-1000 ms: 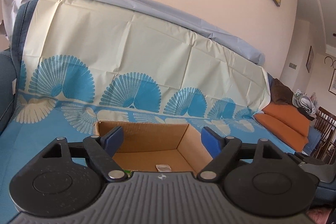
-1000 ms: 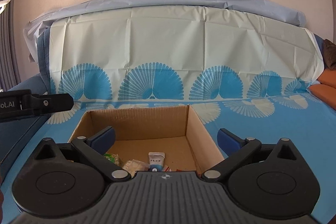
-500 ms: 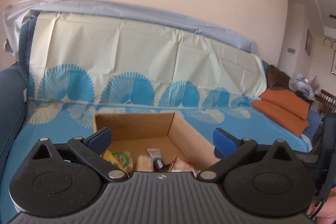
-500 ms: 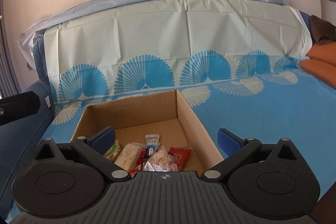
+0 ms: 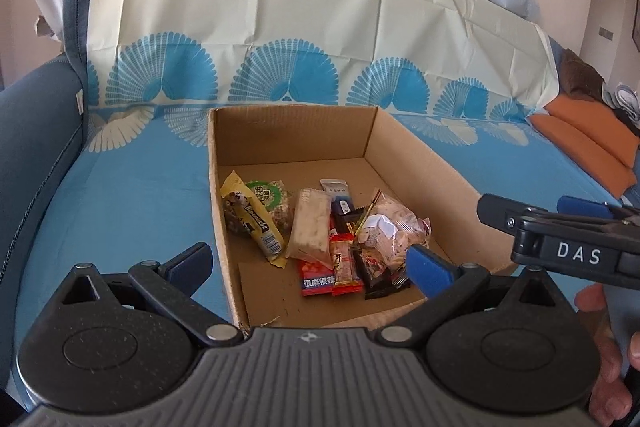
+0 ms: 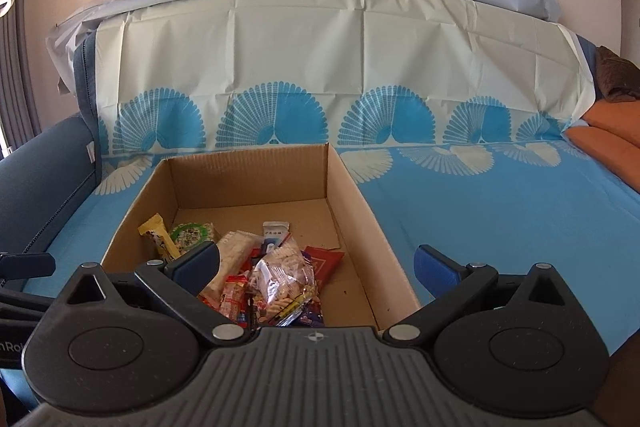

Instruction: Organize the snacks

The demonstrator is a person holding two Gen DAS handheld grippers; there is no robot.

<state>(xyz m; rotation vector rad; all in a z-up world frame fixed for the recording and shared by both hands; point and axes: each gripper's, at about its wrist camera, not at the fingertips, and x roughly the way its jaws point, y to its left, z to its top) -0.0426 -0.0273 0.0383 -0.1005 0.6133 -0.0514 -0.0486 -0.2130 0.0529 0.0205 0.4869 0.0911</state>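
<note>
An open cardboard box (image 5: 416, 163) sits on a blue sheet-covered sofa. In it lie several snack packets: a yellow bar (image 5: 256, 223), a green round pack (image 5: 270, 197), a pale wafer pack (image 5: 312, 227), red packets (image 5: 320, 281) and a clear bag of crackers (image 5: 394, 231). My left gripper (image 5: 308, 263) is open and empty above the box's near edge. My right gripper (image 6: 316, 263) is open and empty, also over the near edge; its body shows in the left wrist view (image 5: 568, 247). The box (image 6: 360, 203) and the clear bag (image 6: 284, 279) show in the right wrist view.
The sofa back is draped in a cream sheet with blue fan prints (image 5: 280, 27). Orange cushions (image 5: 588, 143) lie at the far right. A dark blue armrest (image 5: 28, 147) stands at the left. Blue sheet (image 6: 500, 203) spreads right of the box.
Both grippers have tilted down and risen over the box, so the snacks on its floor now show in full. The right gripper has come into the left wrist view.
</note>
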